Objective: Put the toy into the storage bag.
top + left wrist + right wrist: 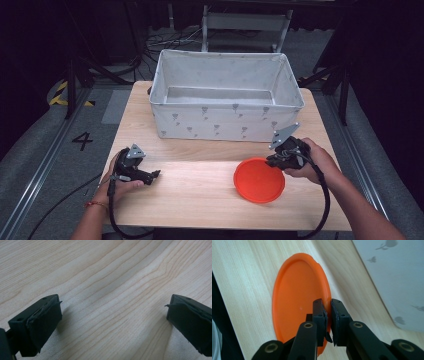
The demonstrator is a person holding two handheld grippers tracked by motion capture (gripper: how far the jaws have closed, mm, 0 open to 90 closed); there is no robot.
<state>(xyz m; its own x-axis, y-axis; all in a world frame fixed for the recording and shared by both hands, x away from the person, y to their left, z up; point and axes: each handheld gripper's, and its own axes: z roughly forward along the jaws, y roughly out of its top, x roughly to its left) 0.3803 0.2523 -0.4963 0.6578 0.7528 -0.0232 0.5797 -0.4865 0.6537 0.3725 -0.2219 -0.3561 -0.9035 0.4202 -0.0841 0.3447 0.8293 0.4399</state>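
Each hand-held gripper is black: the left hand-held gripper (pixel 156 174) and right hand-held gripper (pixel 269 161) carry a grey three-cornered plate on top and trail a black cable; brass-coloured rivets sit behind the right's padded jaws, and a red wristband (pixel 96 203) circles the left wrist

A lab or recording studio is suggested rather than a home. A small wooden table (pixel 210 192) is set on grey carpet, and beyond it, far from the grippers, black stands (pixel 72 80) and loose cables (pixel 167 42) are seen against dark curtains. Metal floor rails (pixel 37 170) are laid along the floor to the left of the left gripper (pixel 155 174), with a number four (pixel 82 141) marked beside them and yellow-and-black hazard tape (pixel 60 92) farther back. A white fabric bin (pixel 220 122) is placed just ahead of both grippers. Handheld grippers with trailing cables are used, which points to data recording.
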